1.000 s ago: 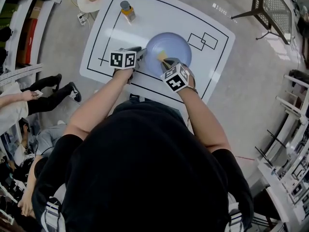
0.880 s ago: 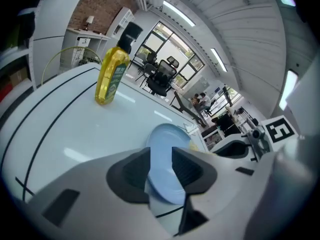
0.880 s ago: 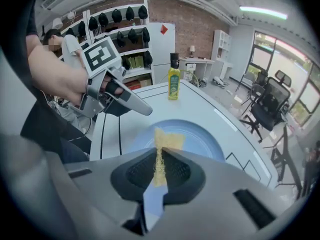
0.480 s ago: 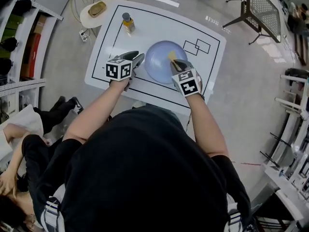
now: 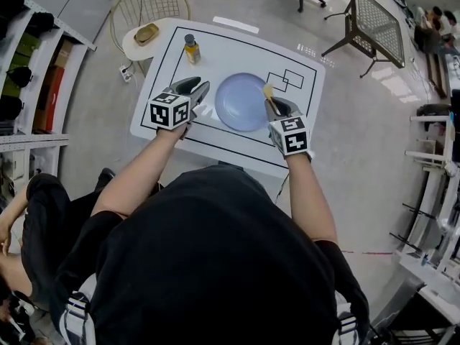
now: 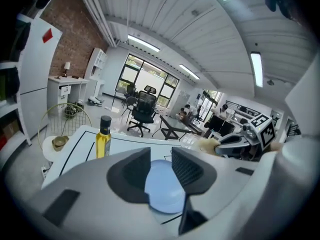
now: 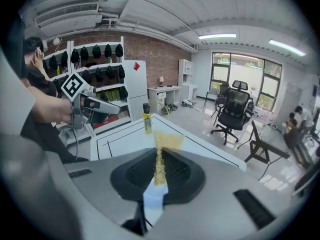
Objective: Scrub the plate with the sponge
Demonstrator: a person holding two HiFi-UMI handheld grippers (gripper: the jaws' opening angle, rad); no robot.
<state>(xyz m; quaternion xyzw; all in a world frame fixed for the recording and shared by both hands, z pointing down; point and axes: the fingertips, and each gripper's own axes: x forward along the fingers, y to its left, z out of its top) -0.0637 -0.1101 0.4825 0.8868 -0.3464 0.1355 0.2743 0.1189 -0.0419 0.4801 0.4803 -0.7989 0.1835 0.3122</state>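
Note:
A pale blue plate [image 5: 241,101] lies on the white table [image 5: 230,45], inside its black outline. My left gripper [image 5: 202,86] hangs above the table just left of the plate, jaws open with nothing between them; through the gap in the left gripper view I see the plate [image 6: 161,186]. My right gripper [image 5: 269,96] is held over the plate's right edge, shut on a thin yellow sponge [image 5: 267,90]. In the right gripper view the sponge [image 7: 162,151] stands edge-on between the pads and flares out past the tips.
An oil bottle [image 5: 190,49] stands at the table's far left corner. A small round side table with a bowl [image 5: 146,32] and a wire chair sit beyond it. A mesh table [image 5: 374,21] and office chair stand to the right; shelves line the left wall.
Both grippers have risen off the plate and drawn apart, the left to the plate's left, the right with the sponge to its right edge. The plate now lies uncovered.

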